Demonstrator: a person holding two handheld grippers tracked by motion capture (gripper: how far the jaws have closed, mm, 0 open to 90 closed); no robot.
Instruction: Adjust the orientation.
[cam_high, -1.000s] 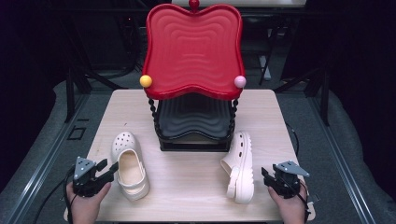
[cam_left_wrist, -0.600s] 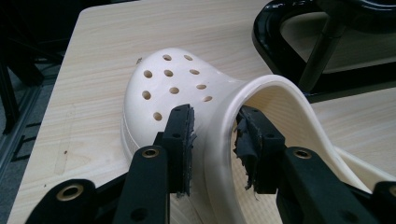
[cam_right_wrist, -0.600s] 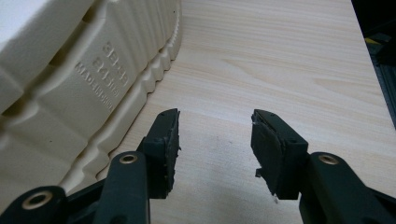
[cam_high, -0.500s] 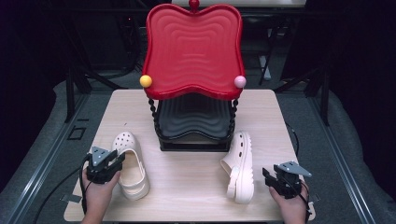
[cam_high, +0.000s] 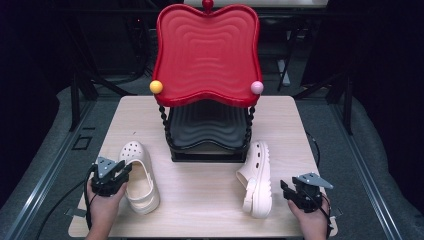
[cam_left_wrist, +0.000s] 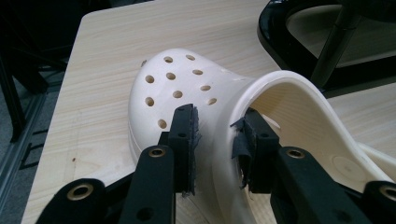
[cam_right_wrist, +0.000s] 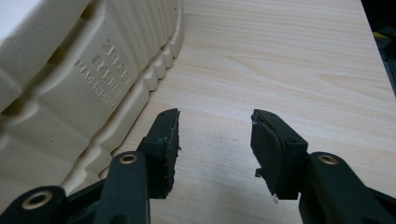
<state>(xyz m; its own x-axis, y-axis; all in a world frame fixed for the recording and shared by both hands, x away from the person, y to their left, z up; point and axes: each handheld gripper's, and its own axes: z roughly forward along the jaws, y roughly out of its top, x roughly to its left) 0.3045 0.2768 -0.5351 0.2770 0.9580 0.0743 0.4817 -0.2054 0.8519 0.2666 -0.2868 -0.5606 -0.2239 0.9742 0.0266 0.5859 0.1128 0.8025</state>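
High view. Left gripper (cam_high: 116, 176), lower left of the frame: a second ago it lay at the table's near left corner, clear of the shoes; it has since moved up and inward and now sits against the outer side of the left clog (cam_high: 139, 176). That clog lies upright in the lower left of the wooden table (cam_high: 200, 200), toe toward the rack, in the same place as before. Right gripper (cam_high: 292, 192), lower right: unmoved over the same second, just beside the right clog (cam_high: 257, 177), which lies on its side with the sole turned toward it. Shoe rack (cam_high: 207, 95), upper centre: red top shelf, black lower shelf, both bare.

Left gripper view. The jaws straddle the clog's (cam_left_wrist: 196, 93) side wall at the mouth of the opening, one pad outside, one inside; they are part-way apart and have not yet pinched the wall.

Right gripper view. The jaws stand wide apart over bare table (cam_right_wrist: 280, 56), holding nothing; the ribbed sole of the right clog (cam_right_wrist: 70, 88) fills the upper left.

Judgement: the left side has gone from waiting to bracketing its shoe; squeezing and lifting toward the rack looks to be next, while the right clog is untouched.
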